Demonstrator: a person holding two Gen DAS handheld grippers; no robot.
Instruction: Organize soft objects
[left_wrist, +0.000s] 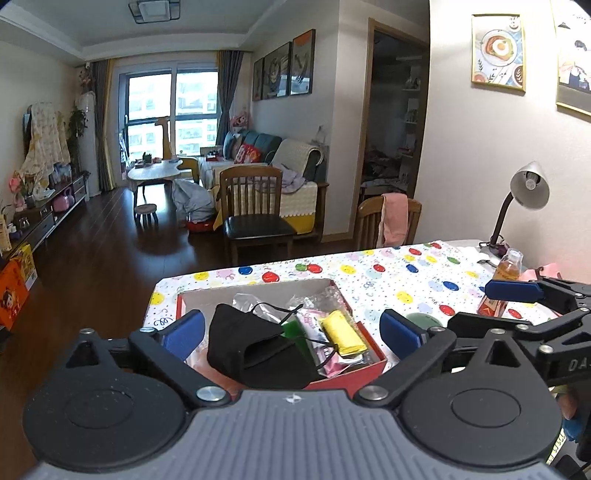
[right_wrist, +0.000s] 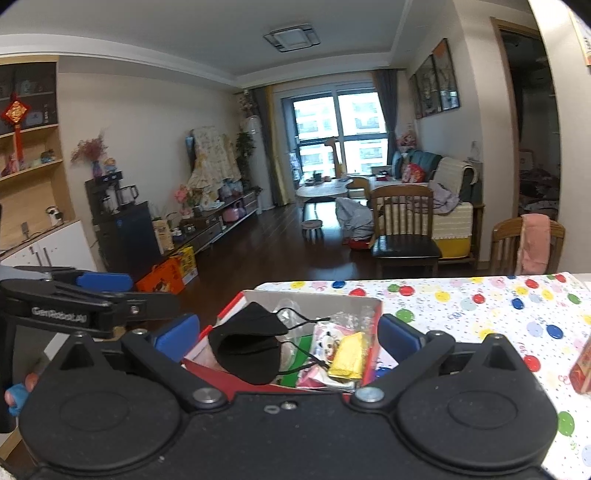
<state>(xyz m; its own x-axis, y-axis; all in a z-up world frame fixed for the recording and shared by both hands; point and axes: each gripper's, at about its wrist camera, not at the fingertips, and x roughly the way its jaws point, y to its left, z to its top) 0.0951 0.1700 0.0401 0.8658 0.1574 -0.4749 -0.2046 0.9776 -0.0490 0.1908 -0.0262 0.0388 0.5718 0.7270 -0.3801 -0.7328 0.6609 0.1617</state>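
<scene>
The table (left_wrist: 406, 273) under its balloon-print cloth carries a red box (left_wrist: 369, 345) at its near corner, and the soft things already lie inside: a black face mask (left_wrist: 251, 343) on top, a yellow folded piece (left_wrist: 341, 332) and clear packets beside it. To finish well, each gripper should lift clear without snagging the mask's ear loops. The left gripper (left_wrist: 291, 328) and right gripper (right_wrist: 288, 334) both hang just short of the box, tilted slightly downward, jaws spread wide with nothing between the pads.
</scene>
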